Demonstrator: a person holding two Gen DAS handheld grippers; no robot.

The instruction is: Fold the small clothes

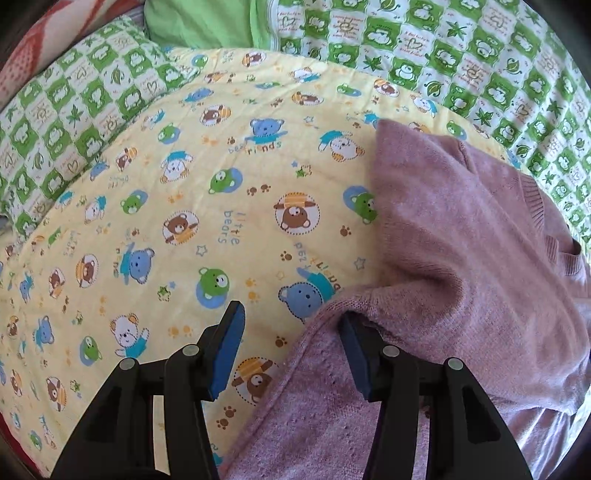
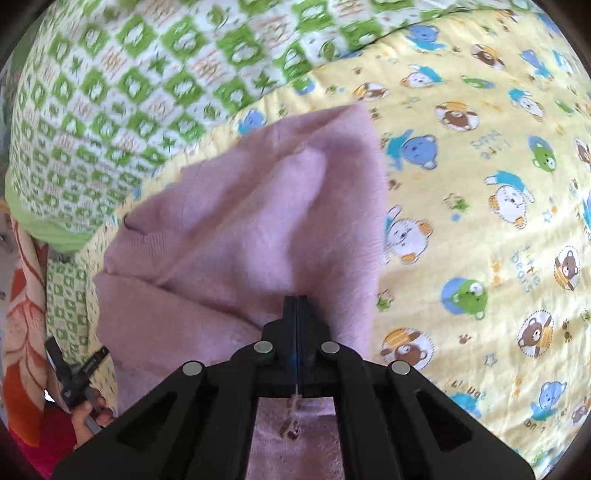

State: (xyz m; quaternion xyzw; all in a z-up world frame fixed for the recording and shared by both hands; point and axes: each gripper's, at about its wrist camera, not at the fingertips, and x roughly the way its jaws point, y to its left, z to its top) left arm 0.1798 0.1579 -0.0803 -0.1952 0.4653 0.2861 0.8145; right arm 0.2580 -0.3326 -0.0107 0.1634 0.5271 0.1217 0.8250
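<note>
A small pink knitted sweater (image 1: 461,240) lies crumpled on a yellow bear-print blanket (image 1: 207,206). In the left wrist view my left gripper (image 1: 291,325) is open; its right finger (image 1: 356,354) is tucked under a fold of the sweater's edge and its left finger (image 1: 227,350) stands over the bare blanket. In the right wrist view my right gripper (image 2: 296,299) is shut on the pink sweater (image 2: 258,221), which rises in a lifted fold ahead of the fingers. A strand of yarn hangs behind the jaws.
A green and white checked quilt (image 1: 461,55) lies beyond the yellow blanket, also in the right wrist view (image 2: 122,92). A plain green cloth (image 1: 199,22) sits at the back. A hand on the other gripper's handle (image 2: 79,384) shows at lower left, next to an orange patterned cloth (image 2: 26,314).
</note>
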